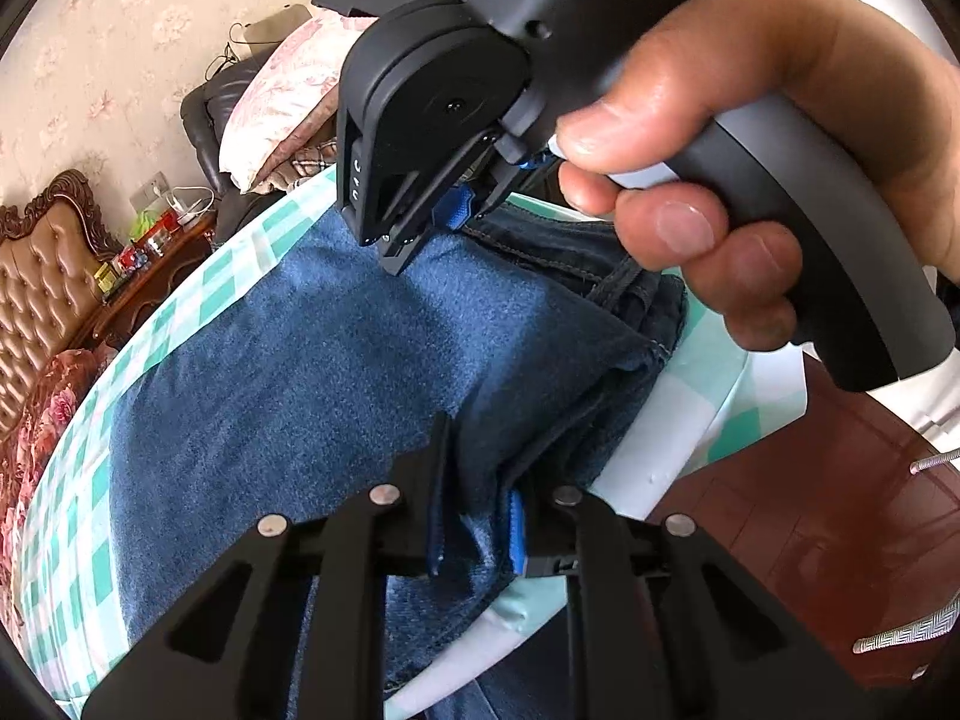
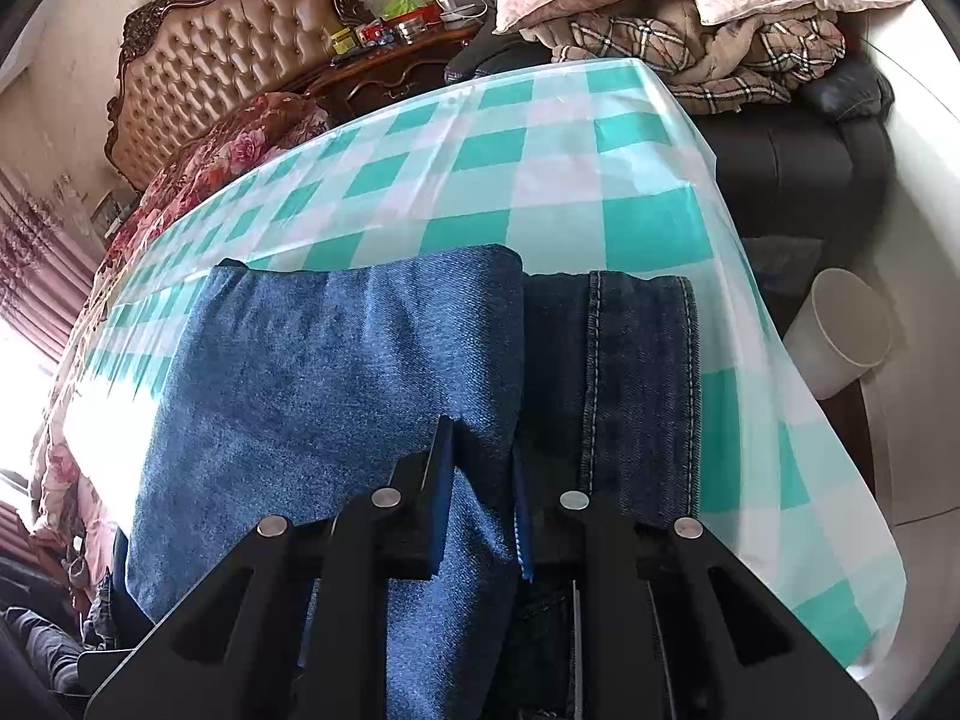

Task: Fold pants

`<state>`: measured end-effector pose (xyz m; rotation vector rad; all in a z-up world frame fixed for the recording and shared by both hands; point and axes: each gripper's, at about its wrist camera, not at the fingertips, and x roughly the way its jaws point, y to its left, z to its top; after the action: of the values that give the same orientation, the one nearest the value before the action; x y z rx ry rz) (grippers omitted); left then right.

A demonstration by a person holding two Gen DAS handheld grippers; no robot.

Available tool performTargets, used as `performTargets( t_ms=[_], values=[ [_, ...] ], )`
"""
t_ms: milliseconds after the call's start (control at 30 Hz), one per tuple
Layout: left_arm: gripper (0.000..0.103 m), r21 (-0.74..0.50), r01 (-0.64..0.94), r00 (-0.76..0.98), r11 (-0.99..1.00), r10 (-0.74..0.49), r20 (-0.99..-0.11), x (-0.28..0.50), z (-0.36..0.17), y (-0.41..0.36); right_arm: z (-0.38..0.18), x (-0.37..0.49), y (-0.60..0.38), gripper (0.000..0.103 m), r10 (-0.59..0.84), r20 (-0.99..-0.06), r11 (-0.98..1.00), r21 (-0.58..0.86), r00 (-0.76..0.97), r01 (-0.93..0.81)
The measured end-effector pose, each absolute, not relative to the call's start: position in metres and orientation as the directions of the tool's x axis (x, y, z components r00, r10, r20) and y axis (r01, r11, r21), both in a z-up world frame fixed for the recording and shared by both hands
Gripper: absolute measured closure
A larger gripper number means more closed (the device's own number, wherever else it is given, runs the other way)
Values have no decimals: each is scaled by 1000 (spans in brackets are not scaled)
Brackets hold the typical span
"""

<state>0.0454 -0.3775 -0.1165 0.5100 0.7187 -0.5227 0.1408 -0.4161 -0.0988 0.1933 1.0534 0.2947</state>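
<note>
Both sets of fingers clamped on the denim edge

Your left gripper (image 1: 477,516) and right gripper (image 2: 480,504) each pinch a layered fold of the pants (image 2: 336,372), fingers closed on cloth at the near edge. The jeans lie part-folded on the checked worktop (image 2: 540,168), near its corner. Denim looks heavy, soft and thick; it should drape, not slide, so take hold at stitched seams and stacked layers.

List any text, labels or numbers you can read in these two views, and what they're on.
None can be read for certain.
Right gripper: white marks on its side, cut off and unreadable.
Boxes on the nightstand: print too small and blurred.
Jeans: no tag or label shows.
Left gripper: no markings show.
</note>
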Motion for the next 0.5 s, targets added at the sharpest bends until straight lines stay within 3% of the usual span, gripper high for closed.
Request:
performTargets(
  t_ms=[167, 500],
  values=[
    [90, 269, 602, 647, 752, -263, -716, 43, -116, -378, -91, 140, -414, 94, 333, -817, 943, 296, 472, -154],
    [92, 355, 570, 745, 740, -285, -603, 32, -63, -380, -20, 133, -421, 96, 397, -732, 918, 321, 553, -234]
  ],
)
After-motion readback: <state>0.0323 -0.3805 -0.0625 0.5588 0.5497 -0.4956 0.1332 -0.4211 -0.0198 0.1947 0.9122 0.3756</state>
